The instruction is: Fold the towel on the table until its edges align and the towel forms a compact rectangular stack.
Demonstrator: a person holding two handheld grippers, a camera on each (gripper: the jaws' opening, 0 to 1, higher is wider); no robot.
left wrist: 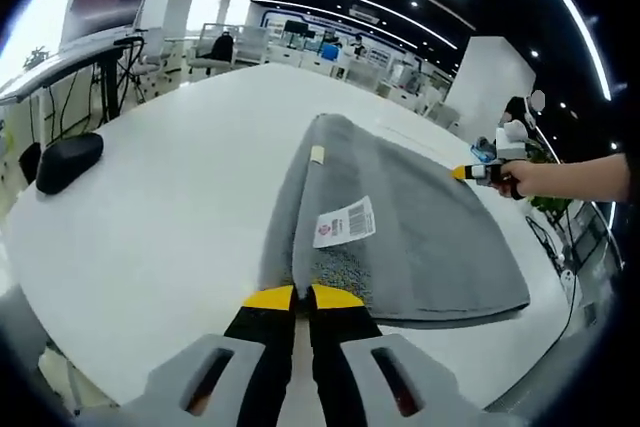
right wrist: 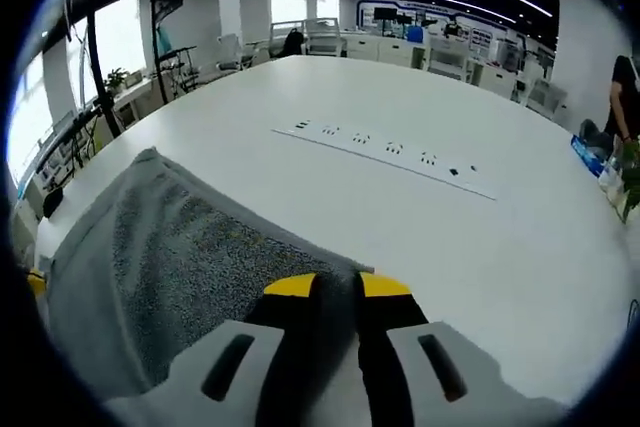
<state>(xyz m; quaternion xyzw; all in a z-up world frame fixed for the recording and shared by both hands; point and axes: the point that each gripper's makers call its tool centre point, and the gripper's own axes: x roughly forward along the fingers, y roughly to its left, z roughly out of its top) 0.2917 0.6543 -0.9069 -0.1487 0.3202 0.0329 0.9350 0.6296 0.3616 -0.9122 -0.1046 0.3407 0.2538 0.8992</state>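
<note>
here both tools point(left wrist: 302, 296) point(right wrist: 337, 285) clamp the grey towel point(left wrist: 400, 227), black mouse point(left wrist: 68, 161) well apart.

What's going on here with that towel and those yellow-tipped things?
A person is folding a grey terry towel on a large white table, using hand-held tongs in each hand instead of fingers. The left tongs are closed on the towel's near edge, beside its white barcode label. The right tongs pinch another edge, and they also appear in the left gripper view, held in the person's hand. The towel lies folded over but not yet as a compact stack.
</note>
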